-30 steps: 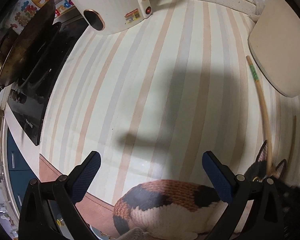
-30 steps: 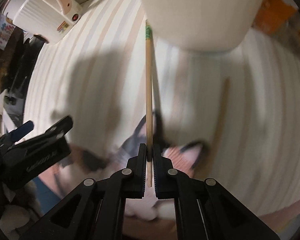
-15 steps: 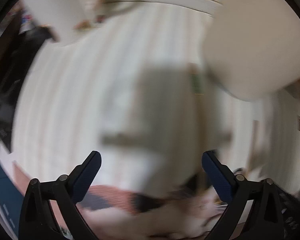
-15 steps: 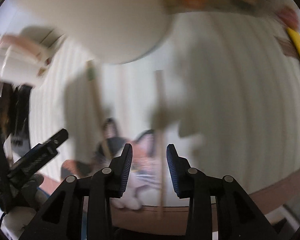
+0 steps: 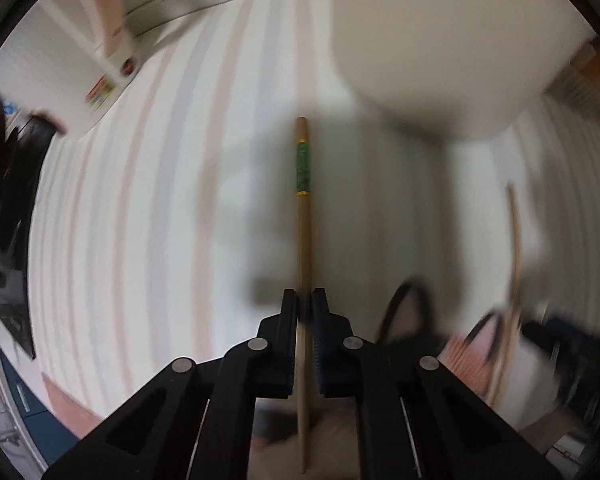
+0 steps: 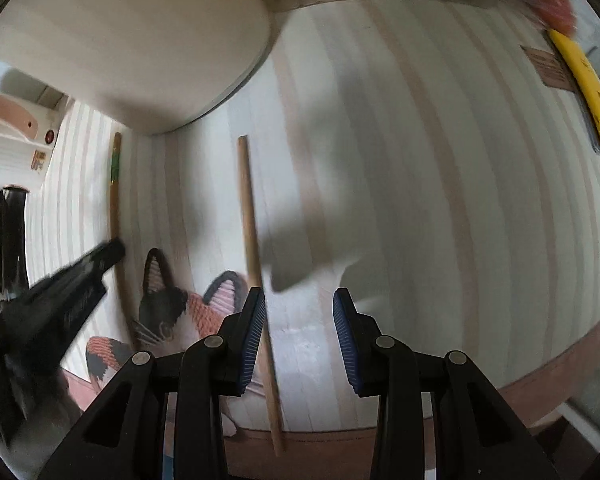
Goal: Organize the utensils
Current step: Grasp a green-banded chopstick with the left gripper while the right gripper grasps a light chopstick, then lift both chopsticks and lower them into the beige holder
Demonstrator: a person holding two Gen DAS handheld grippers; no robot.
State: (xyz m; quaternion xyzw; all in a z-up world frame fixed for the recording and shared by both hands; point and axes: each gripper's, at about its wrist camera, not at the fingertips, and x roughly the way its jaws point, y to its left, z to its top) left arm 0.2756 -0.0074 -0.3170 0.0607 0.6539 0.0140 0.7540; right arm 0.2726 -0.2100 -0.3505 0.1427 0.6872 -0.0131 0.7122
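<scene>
My left gripper [image 5: 304,308] is shut on a wooden chopstick with a green band [image 5: 303,216], which points away along the fingers over the striped cloth. That chopstick also shows in the right wrist view [image 6: 115,200], with the left gripper [image 6: 100,258] on it. A second, plain wooden chopstick [image 6: 256,280] lies on the cloth, just left of my open, empty right gripper [image 6: 299,312]; it also shows blurred in the left wrist view [image 5: 514,256]. A cat-shaped knitted mat [image 6: 168,312] lies under both chopsticks' near ends.
A large white container [image 5: 452,40] stands close ahead on the striped tablecloth [image 6: 440,160]. A white appliance with a red button [image 5: 80,60] stands at back left, a black stove [image 5: 8,208] at far left. A yellow item [image 6: 584,92] lies at right.
The right gripper let go of the green-banded chopstick, opened and shifted right beside the plain one. The left gripper, open a second ago, swung right and shut on the green-banded chopstick.
</scene>
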